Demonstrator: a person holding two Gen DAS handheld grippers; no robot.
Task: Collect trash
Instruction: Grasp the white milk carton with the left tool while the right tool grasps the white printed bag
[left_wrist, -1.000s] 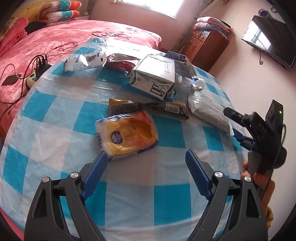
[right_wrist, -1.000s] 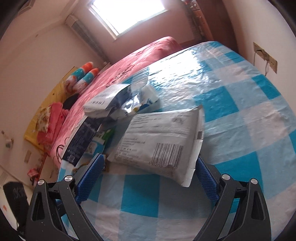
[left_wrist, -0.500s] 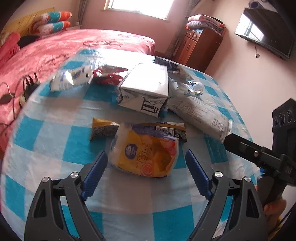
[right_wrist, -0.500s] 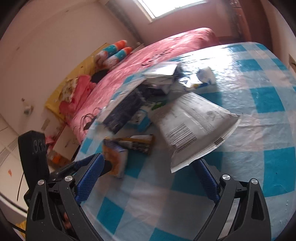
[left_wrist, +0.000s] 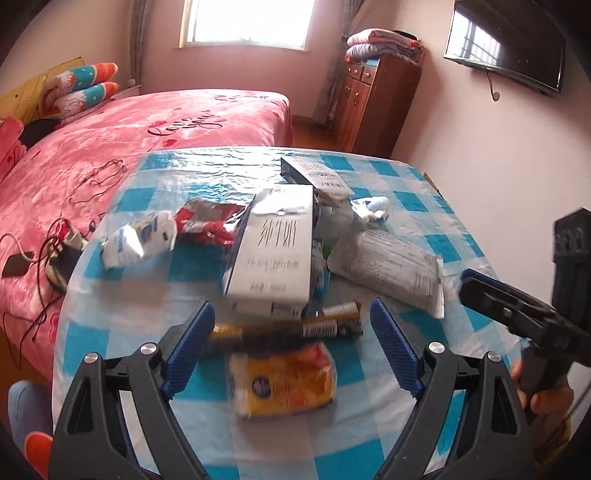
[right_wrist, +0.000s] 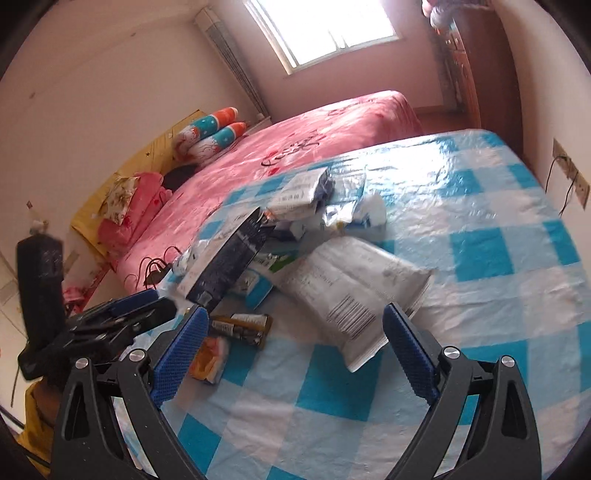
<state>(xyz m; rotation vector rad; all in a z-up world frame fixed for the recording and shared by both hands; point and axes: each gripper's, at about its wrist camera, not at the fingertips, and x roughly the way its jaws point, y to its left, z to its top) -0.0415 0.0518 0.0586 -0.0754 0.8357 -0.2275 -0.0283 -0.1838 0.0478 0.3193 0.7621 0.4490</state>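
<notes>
Trash lies on a table under a blue-and-white checked cloth (left_wrist: 122, 339). A yellow snack packet (left_wrist: 284, 380) sits low between the fingers of my open left gripper (left_wrist: 291, 310), untouched. Behind it lie a brown bar wrapper (left_wrist: 295, 326), a white carton (left_wrist: 273, 251), a red wrapper (left_wrist: 210, 221) and a blue-white wrapper (left_wrist: 136, 240). A white pouch (right_wrist: 354, 284) lies just ahead of my open right gripper (right_wrist: 295, 314), its near corner between the pads without contact. The left gripper (right_wrist: 144, 306) shows at the left of the right wrist view, and the right gripper (left_wrist: 467, 284) at the right edge of the left wrist view.
A pink bed (left_wrist: 166, 122) borders the table's left side, with cables and a charger (left_wrist: 55, 254) near the edge. A wooden cabinet (left_wrist: 373, 107) and a wall TV (left_wrist: 506, 40) stand beyond. A wall socket (right_wrist: 569, 177) is right of the table.
Both grippers have risen and drawn back while rolling. The yellow packet now sits lower between the left fingers. The white pouch has slid out from between the right pads.
</notes>
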